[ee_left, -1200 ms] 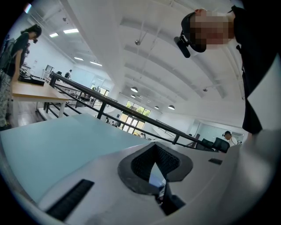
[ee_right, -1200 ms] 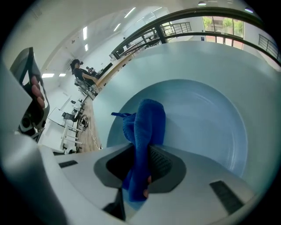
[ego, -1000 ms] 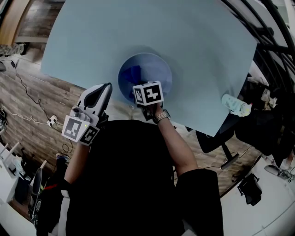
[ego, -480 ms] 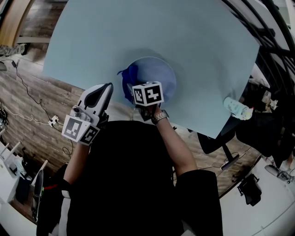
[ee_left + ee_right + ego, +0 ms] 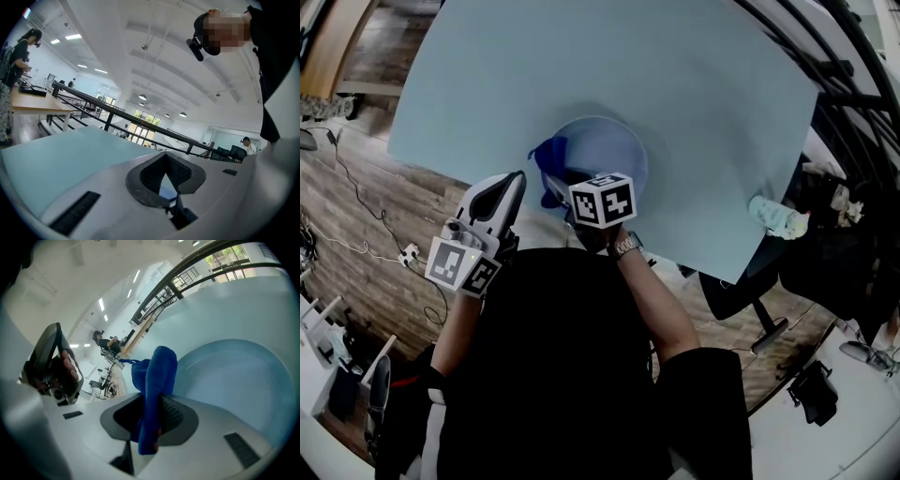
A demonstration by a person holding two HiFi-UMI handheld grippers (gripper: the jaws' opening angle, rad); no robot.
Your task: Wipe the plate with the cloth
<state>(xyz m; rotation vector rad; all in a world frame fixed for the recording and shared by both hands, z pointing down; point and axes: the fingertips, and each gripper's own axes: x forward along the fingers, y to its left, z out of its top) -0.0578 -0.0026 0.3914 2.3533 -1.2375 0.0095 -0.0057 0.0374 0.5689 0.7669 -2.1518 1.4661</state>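
Swept leftward to the plate rim, blue cloth clamped in right gripper; wiping looks part-done; left gripper closed, empty.

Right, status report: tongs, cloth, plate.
Right tongs shut on blue cloth, at plate near-left rim. Left tongs shut, empty, off to the side of the plate. No obstruction seen.
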